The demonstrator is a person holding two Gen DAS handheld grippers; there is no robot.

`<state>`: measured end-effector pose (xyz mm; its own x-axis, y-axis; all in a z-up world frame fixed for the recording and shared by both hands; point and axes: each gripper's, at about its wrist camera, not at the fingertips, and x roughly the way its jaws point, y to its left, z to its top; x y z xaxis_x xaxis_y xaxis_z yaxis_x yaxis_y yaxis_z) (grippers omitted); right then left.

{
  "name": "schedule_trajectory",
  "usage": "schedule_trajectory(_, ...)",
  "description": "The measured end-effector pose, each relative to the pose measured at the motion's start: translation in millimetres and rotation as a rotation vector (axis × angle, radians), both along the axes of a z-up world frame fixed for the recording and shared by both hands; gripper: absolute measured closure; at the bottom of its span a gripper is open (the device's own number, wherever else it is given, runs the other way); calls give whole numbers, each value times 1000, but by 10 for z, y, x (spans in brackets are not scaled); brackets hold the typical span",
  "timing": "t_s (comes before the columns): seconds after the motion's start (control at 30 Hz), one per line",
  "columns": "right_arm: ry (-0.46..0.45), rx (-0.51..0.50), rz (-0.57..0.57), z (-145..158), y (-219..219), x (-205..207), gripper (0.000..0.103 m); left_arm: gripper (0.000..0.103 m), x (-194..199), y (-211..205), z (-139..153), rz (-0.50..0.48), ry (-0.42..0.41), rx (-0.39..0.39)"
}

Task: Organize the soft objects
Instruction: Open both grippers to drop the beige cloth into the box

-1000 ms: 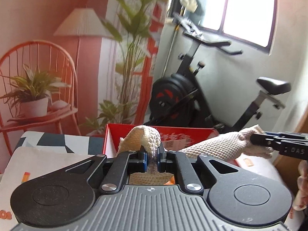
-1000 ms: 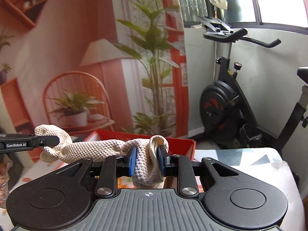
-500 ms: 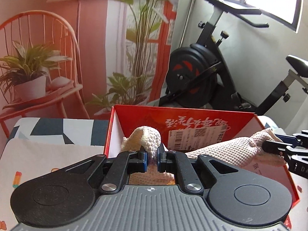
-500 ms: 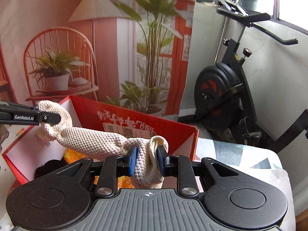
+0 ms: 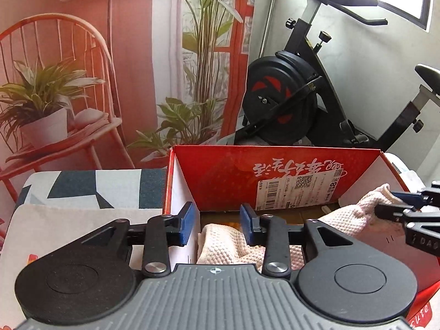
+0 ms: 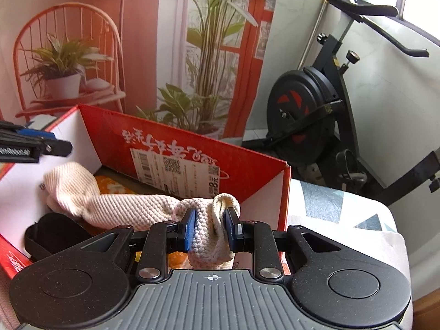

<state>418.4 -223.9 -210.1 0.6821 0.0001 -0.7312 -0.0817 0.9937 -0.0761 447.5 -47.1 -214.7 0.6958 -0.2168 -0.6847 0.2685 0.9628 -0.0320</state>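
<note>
A cream knitted cloth (image 6: 123, 209) hangs into the open red cardboard box (image 6: 192, 148). My right gripper (image 6: 210, 229) is shut on its right end, just above the box. My left gripper (image 5: 217, 225) is open and empty; the cloth's left end (image 5: 222, 242) has dropped below its blue pads, inside the box (image 5: 247, 176). The left gripper shows in the right wrist view at the far left (image 6: 41, 145), above the cloth. The right gripper shows in the left wrist view (image 5: 407, 209), still on the cloth.
In the box lie a black soft item (image 6: 55, 233) and something orange (image 6: 112, 187). The box stands on a patterned tablecloth (image 5: 82, 189). An exercise bike (image 5: 288, 101) and a printed backdrop with chair and plants (image 5: 68, 82) stand behind.
Both grippers lowered the cloth into the box. My left gripper opened and let go of its end, which fell inside. My right gripper still grips its end.
</note>
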Motion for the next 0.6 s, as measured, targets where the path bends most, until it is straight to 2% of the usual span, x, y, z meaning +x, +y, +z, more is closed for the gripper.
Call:
schedule_trajectory(0.33, 81, -48, 45, -98, 183, 78, 80, 65, -77, -35, 19, -13, 1, 9)
schedule_trajectory(0.4, 84, -48, 51, -83, 172, 58, 67, 62, -105, -30, 45, -15, -4, 12)
schedule_trajectory(0.43, 72, -40, 50, -57, 159, 39, 65, 61, -123, -25, 62, -15, -8, 12)
schedule_trajectory(0.57, -13, -10, 22, 106, 98, -102, 39, 51, -226, 15, 148, -18, -25, 4)
schedule_trajectory(0.6, -34, 4, 19, 154, 82, -152, 36, 51, -265, 21, 172, -20, -30, 3)
